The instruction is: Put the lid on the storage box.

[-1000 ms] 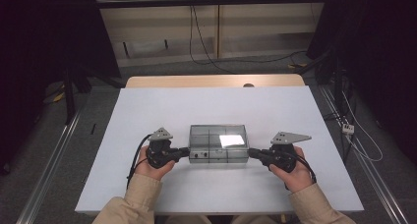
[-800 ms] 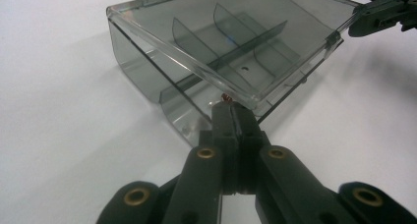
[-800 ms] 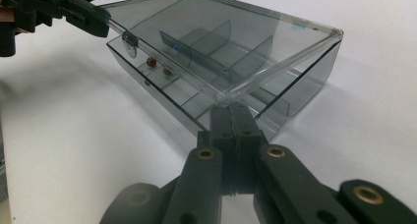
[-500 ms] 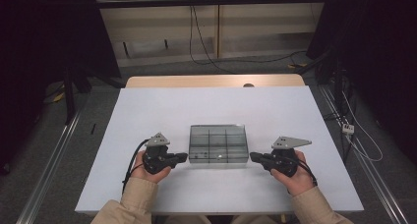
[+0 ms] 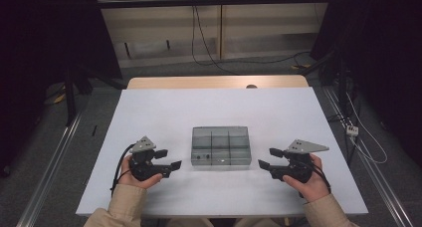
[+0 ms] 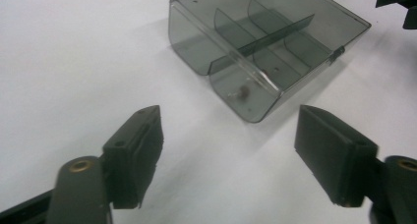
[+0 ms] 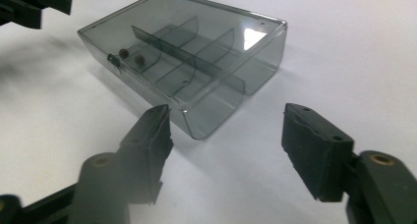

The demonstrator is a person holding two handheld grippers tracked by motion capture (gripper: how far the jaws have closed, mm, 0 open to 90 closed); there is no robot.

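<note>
Smoked transparent compartment box (image 5: 220, 146) resting flat, lid closed, near centre of white table (image 5: 159, 107); dividers visible through the lid, two small dark items in a near compartment (image 7: 132, 57).

Left gripper (image 5: 170, 160) at 9 o'clock of the box, just beside it, not touching. Jaws just opened, standing wide, nothing between them. Right gripper (image 5: 265, 158) at 3 o'clock, likewise apart from the box, jaws just opened wide, nothing held.

Judged as a release: box set down square, both grippers flanking its short ends, clear for withdrawal or re-grip.

Table surface otherwise bare. Wooden tabletop edge (image 5: 214, 81) at 12 o'clock; cables (image 5: 209, 48) on the floor beyond. No obstruction between grippers and box.
</note>
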